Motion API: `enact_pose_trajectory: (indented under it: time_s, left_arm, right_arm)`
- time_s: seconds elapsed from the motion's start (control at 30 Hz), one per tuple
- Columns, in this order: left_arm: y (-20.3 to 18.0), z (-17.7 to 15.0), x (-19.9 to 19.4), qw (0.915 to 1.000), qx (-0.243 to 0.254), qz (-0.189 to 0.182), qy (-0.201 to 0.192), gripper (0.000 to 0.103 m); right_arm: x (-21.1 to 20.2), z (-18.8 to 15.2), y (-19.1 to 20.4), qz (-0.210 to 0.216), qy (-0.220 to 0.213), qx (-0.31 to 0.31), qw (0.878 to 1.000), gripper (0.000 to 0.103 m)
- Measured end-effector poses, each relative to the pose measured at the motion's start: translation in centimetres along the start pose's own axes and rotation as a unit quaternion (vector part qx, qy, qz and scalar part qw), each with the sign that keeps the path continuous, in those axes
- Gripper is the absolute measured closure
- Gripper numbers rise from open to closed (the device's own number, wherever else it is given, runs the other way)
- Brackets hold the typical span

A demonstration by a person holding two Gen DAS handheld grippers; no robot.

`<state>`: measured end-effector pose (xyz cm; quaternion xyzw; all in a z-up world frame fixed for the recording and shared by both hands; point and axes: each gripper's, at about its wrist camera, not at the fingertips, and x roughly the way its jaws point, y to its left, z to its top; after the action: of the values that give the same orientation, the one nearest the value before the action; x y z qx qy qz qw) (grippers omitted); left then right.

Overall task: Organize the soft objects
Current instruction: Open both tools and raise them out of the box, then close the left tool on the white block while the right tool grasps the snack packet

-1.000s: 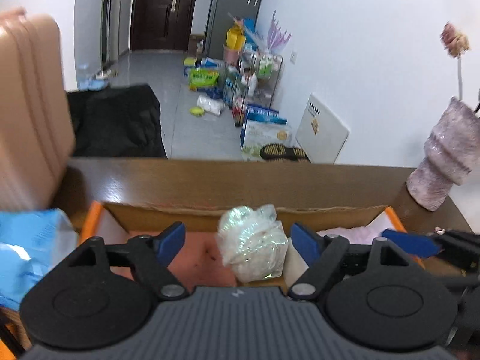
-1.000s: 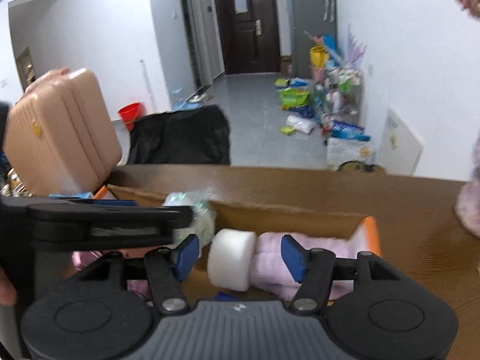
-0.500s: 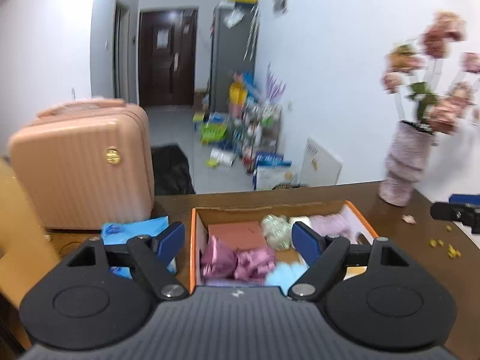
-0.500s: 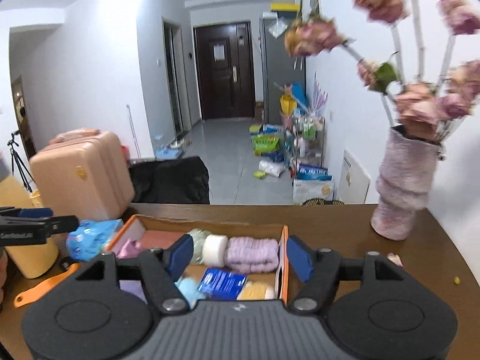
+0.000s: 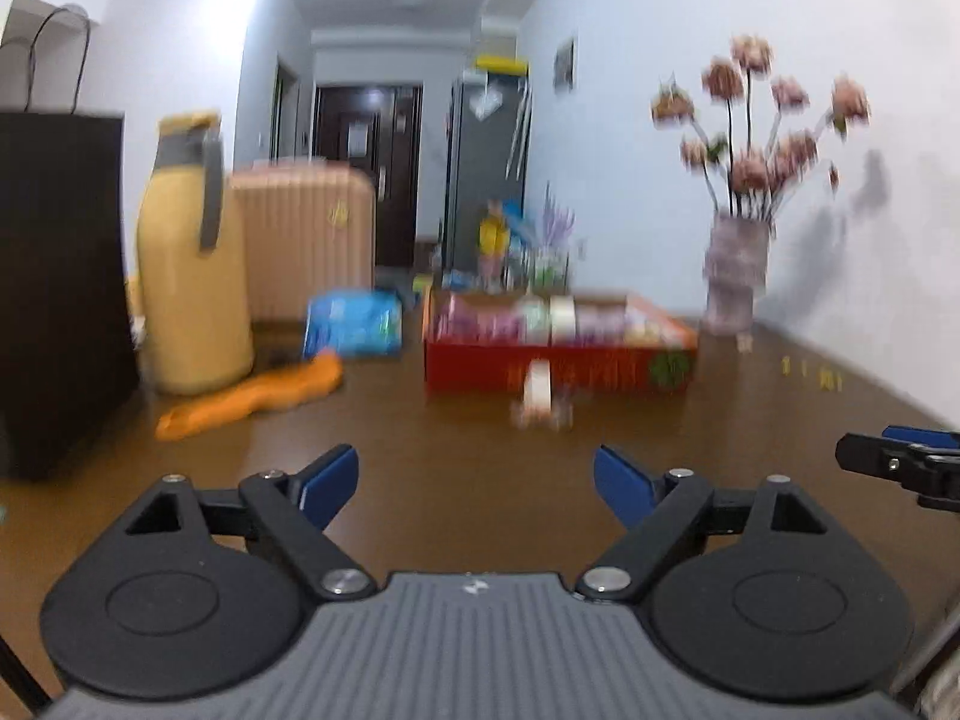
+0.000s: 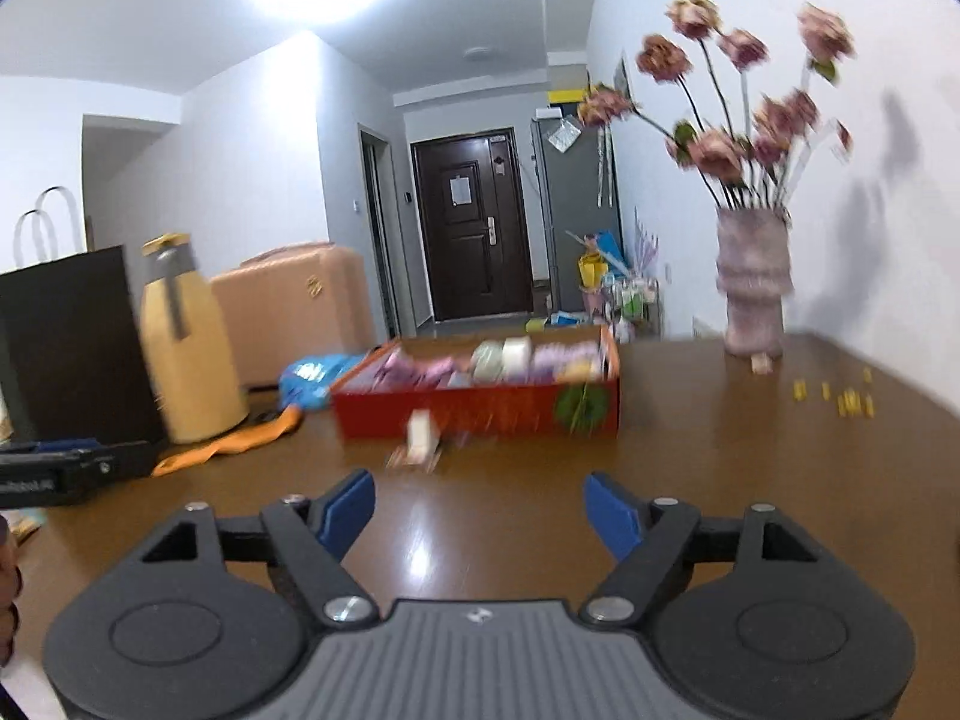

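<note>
Both my tongs, left [image 5: 476, 480] and right [image 6: 478, 509], were opening, empty; box [image 6: 480, 414] rolls, blurred, probably light, squashy: pinch mid-roll.

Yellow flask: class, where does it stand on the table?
In both views the yellow flask stands at far left, between the black bag and the pink suitcase.

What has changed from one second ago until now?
Both grippers drew back from the box: they were over its contents, now it sits far across the table. The left gripper and right gripper are opening, with nothing between the jaws. The bag and white roll they were around a second ago remain in the box. The vase and flask kept their places.
</note>
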<state>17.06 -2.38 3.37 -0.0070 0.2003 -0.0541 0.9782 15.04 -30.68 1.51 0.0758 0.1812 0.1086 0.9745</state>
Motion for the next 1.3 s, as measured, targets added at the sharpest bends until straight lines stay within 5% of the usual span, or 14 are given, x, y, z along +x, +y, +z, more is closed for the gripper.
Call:
enact_pose_trajectory:
  time_s: [0.1,0.43,0.6,0.8,1.03,1.17,1.3]
  left_arm:
    - [0.3,-1.1,-0.8,0.9995,-0.009,-0.009,0.03,0.015]
    - [1.2,-0.2,1.3,0.9996,-0.014,-0.008,0.022,0.015]
    - [2.4,1.3,4.7,0.9998,-0.011,0.008,0.013,0.015]
    - [4.6,3.7,9.6,0.9992,-0.032,0.025,-0.001,0.015]
    - [7.0,6.0,15.9,0.9997,-0.02,0.007,0.014,0.015]
    - [7.7,6.7,19.3,0.9994,-0.012,-0.008,0.033,0.016]
    - [6.8,6.6,22.6,0.9981,-0.005,-0.026,0.056,0.016]
  right_arm:
    - [-0.8,-1.8,0.2,-0.004,0.03,0.0,1.0,0.024]
    - [2.2,0.2,1.0,-0.005,0.025,-0.035,0.999,0.024]
    - [9.0,2.4,2.3,0.009,0.059,-0.08,0.995,0.024]
    - [20.2,4.3,5.4,0.003,0.075,-0.053,0.996,0.021]
    - [31.3,4.8,8.3,-0.054,0.132,-0.044,0.989,0.024]
    - [33.4,4.5,7.9,-0.065,0.161,-0.037,0.984,0.047]
    - [31.8,4.0,6.8,-0.064,0.154,-0.049,0.985,0.055]
